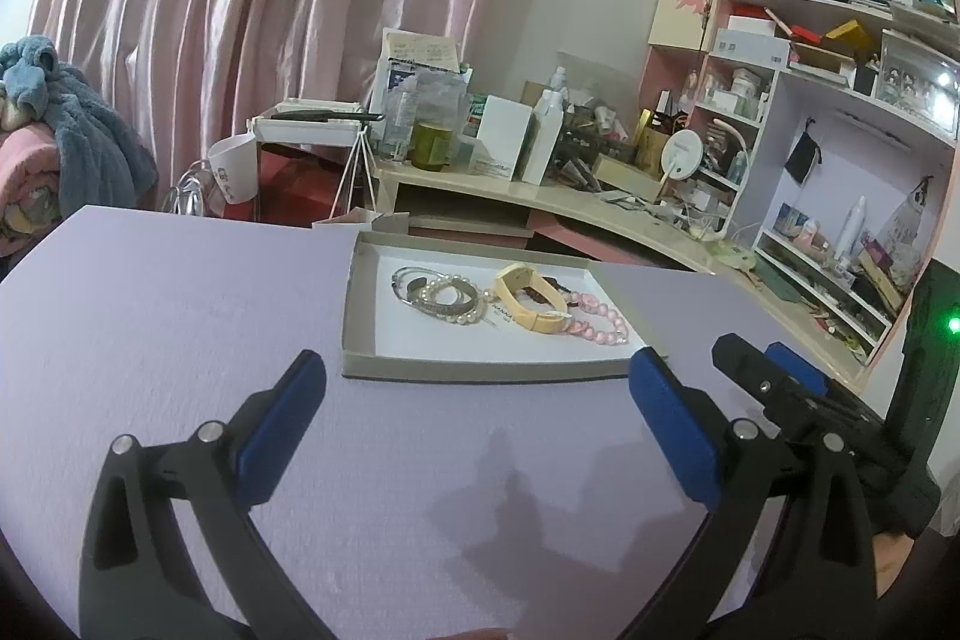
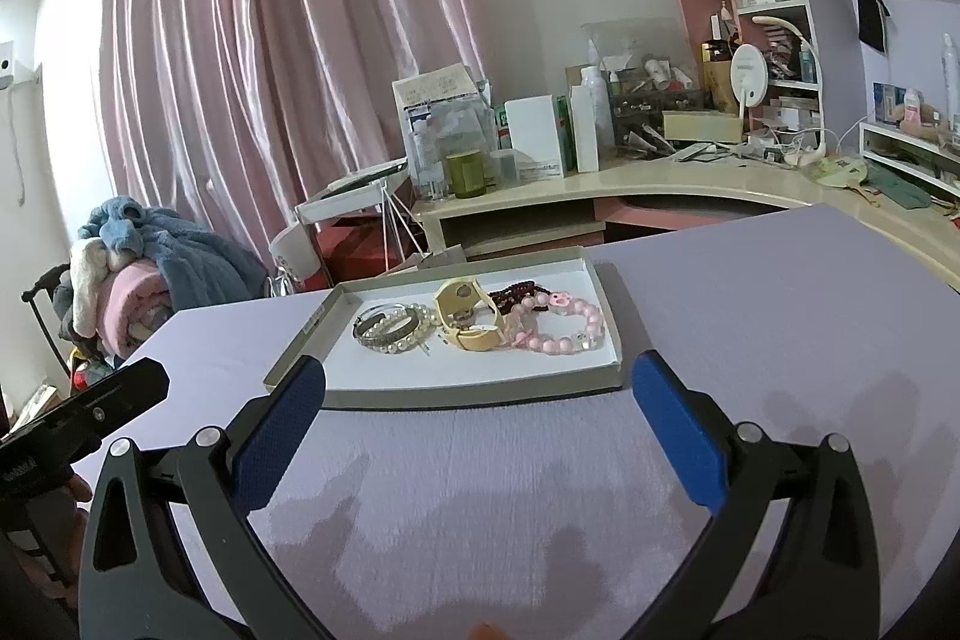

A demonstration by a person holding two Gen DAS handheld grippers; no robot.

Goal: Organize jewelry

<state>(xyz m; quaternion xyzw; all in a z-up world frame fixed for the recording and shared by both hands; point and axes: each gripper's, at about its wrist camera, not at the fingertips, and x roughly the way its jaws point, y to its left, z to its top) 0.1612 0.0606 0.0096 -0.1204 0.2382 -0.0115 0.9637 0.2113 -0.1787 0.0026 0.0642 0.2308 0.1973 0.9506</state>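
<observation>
Bottom of both frames: left gripper (image 1: 477, 370) and right gripper (image 2: 479, 376) both spread wide, blue pads holding nothing, hovering just short of the tray's near wall. Right gripper also shows at right edge of the left view, beside the left one.

Frame centre: shallow grey tray (image 2: 444, 391) with white floor, sitting on the lilac tabletop (image 1: 180, 316). All jewelry visible is inside it, clumped mid-tray and overlapping:
- pearl bracelet (image 2: 414, 337) stacked with silver bangles (image 2: 375, 325), left side
- cream watch band (image 2: 474, 319), middle
- pink bead bracelet (image 2: 564, 328), right, with a dark bead strand (image 2: 516, 293) behind it

No jewelry on the bare tabletop that I can see.

Step judgement: ambiguous. Fits either pieces gathered into the tray with the job done, or a tangled pile waiting to be separated. Can't settle it from this. Any pick here would need a narrow pinch on a single loop, since pieces overlap and beads would roll or drag neighbours.

Surface: matte, flat, gripper shadows on near part.

Upper frame: cluttered cream desk (image 2: 690, 178), bottles and boxes, pink-and-white shelving (image 1: 798, 112) upper right, pink curtain (image 2: 270, 40) across the back, blankets (image 2: 150, 256) piled at left.
</observation>
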